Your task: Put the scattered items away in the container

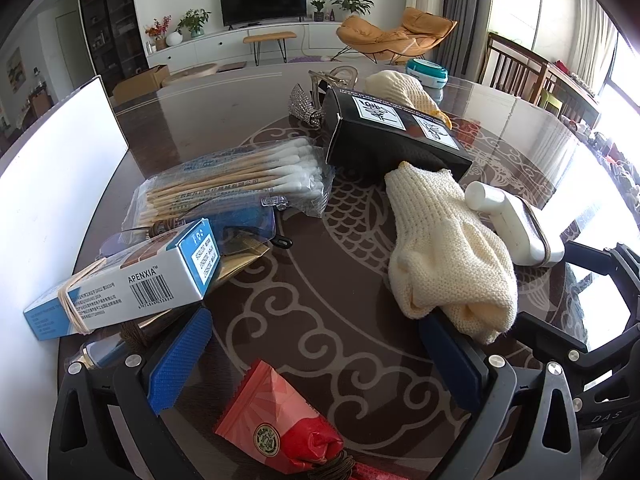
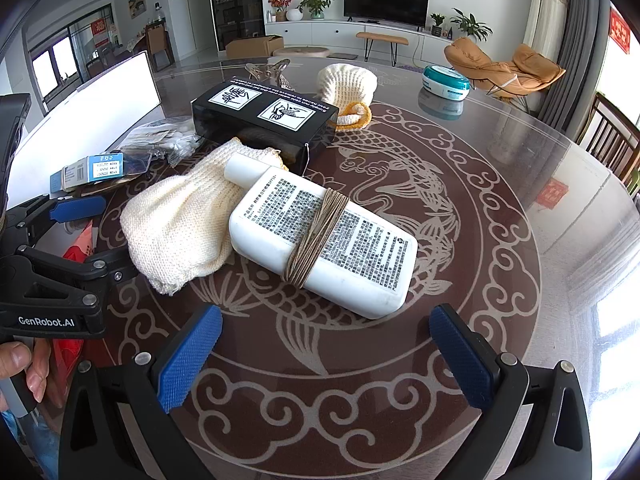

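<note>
No item is seen to have been placed in a container; the white bottle [image 2: 322,238], cream knitted glove [image 2: 180,226], black box [image 2: 264,118], cotton swab pack [image 1: 240,178], blue-and-white carton [image 1: 124,280] and red packet [image 1: 280,420] are all left scattered on the table [image 2: 500,240]. The white panel [image 1: 60,200] at the table's left edge may be the container's wall, though this cannot be confirmed. The left claw [image 1: 316,360] and right claw [image 2: 326,356] are both held wide and empty, so the task is judged barely begun.
</note>
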{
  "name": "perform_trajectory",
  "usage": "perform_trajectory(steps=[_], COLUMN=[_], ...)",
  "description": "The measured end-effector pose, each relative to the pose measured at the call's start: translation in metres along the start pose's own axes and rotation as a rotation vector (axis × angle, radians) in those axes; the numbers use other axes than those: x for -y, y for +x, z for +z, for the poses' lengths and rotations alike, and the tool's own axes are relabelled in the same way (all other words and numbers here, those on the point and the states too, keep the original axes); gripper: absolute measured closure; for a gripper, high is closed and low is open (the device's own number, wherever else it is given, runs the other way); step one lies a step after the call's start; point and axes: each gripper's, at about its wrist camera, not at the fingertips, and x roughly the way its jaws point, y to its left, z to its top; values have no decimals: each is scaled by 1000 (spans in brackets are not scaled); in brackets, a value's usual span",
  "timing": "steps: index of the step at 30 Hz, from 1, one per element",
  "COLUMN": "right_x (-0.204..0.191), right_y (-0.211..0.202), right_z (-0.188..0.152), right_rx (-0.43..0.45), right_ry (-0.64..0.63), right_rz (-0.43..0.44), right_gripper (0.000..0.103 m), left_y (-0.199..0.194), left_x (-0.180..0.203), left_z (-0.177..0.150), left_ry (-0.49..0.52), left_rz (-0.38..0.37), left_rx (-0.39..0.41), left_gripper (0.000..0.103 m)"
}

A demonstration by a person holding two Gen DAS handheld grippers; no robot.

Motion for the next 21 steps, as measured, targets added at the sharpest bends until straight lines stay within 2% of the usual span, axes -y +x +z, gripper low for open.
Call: perform_trajectory(steps=[21], right_x=[0], right_y=[0], right_z=[0], right_rx=[1], right_ry=[0], right_rz=[0], right_gripper=[0], left_y=[-1], left_x=[-2], left_z=[1], left_ry=[-3], left_rz=[2], left_rx=[1], left_gripper=[0])
